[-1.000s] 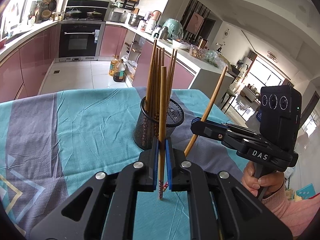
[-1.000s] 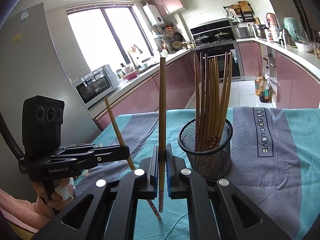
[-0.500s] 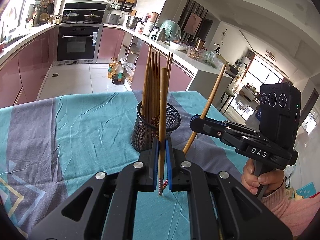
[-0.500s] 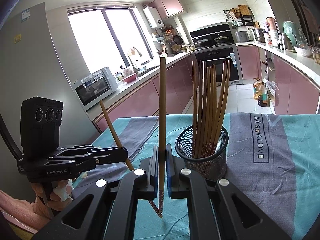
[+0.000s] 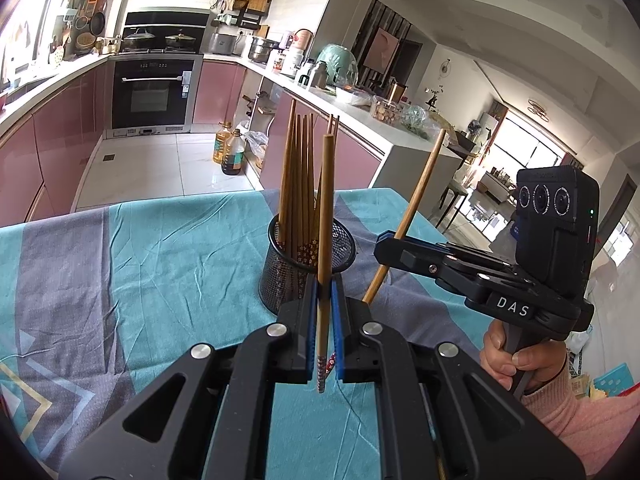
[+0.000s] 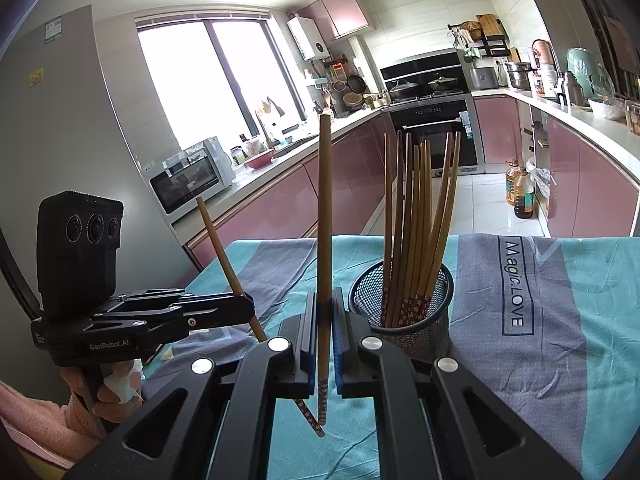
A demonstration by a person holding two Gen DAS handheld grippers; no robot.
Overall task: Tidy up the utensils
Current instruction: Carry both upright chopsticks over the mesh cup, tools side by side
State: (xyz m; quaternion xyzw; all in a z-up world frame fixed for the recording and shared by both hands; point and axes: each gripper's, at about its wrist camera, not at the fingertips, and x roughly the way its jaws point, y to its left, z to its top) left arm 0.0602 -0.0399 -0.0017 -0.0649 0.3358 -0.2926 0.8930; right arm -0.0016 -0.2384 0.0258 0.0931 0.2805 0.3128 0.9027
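A black mesh holder (image 5: 308, 268) (image 6: 400, 312) stands on the teal and grey tablecloth (image 5: 168, 264) with several wooden chopsticks upright in it. My left gripper (image 5: 324, 284) is shut on one upright chopstick (image 5: 327, 200), just in front of the holder. In the right wrist view the left gripper (image 6: 246, 308) sits left of the holder, its chopstick (image 6: 218, 236) slanted. My right gripper (image 6: 324, 312) is shut on another upright chopstick (image 6: 325, 200), left of the holder. From the left wrist view, the right gripper (image 5: 386, 246) is right of the holder with its chopstick (image 5: 420, 188) leaning.
The two held chopsticks' patterned lower ends nearly cross between the grippers above the cloth. The table's far edge (image 5: 200, 200) runs just behind the holder, with kitchen floor and pink cabinets beyond. A hand in a pink sleeve (image 5: 520, 360) grips each handle.
The left gripper has drawn back slightly from the holder, which now looks a little smaller. Both grippers stay shut on their chopsticks; the right has hardly moved.
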